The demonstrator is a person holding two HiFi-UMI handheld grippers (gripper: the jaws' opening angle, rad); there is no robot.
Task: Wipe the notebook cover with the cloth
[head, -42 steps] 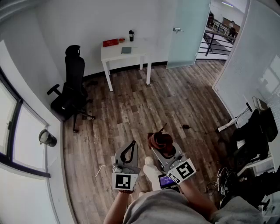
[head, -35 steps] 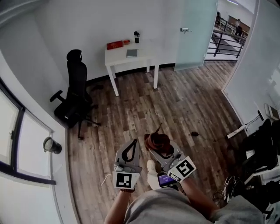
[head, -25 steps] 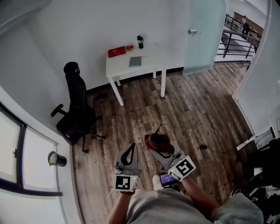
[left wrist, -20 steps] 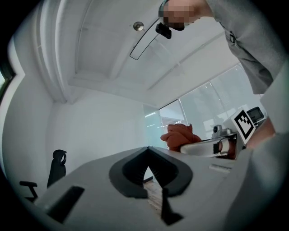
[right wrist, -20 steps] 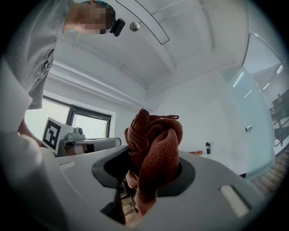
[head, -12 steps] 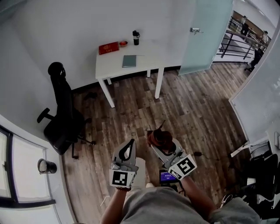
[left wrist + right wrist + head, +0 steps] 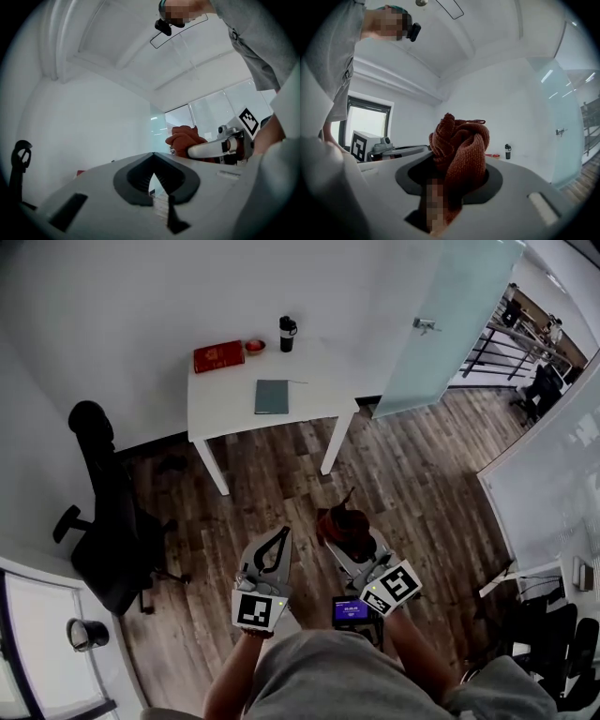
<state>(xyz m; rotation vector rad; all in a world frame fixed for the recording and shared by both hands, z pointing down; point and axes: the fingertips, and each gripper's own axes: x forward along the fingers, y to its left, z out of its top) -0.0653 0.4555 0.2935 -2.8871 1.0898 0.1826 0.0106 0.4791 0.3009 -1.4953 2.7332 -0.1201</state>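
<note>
Cloth [image 7: 459, 145], rust-red and knitted, is bunching between the jaws of the right gripper [image 7: 451, 185]. The jaws are clamping its lower folds while the rest of the bundle is standing up out of them. The left gripper [image 7: 153, 155] is carrying nothing, and its jaws are meeting at the tips.

In the head view the person is holding both grippers out in front of the body, low over the wooden floor [image 7: 422, 456]. Each one is pointing forward and about level. The left one is aiming almost straight at the table, and the right one is angling inward, so the two tips are sitting near each other but apart. The person's forearms are reaching forward from the bottom of the picture, behind the marker cubes.

The notebook [image 7: 272, 397], grey-green and closed, is lying flat near the middle of the white table [image 7: 211, 404], well ahead of both grippers. Its long axis is running from the table's near edge toward the wall, with a short edge facing the person.

A red box [image 7: 218, 356], a small red bowl [image 7: 254, 346] and a dark bottle [image 7: 287, 334] are standing along the table's far edge. A black office chair [image 7: 103, 521] is sitting to the left of the table.
</note>
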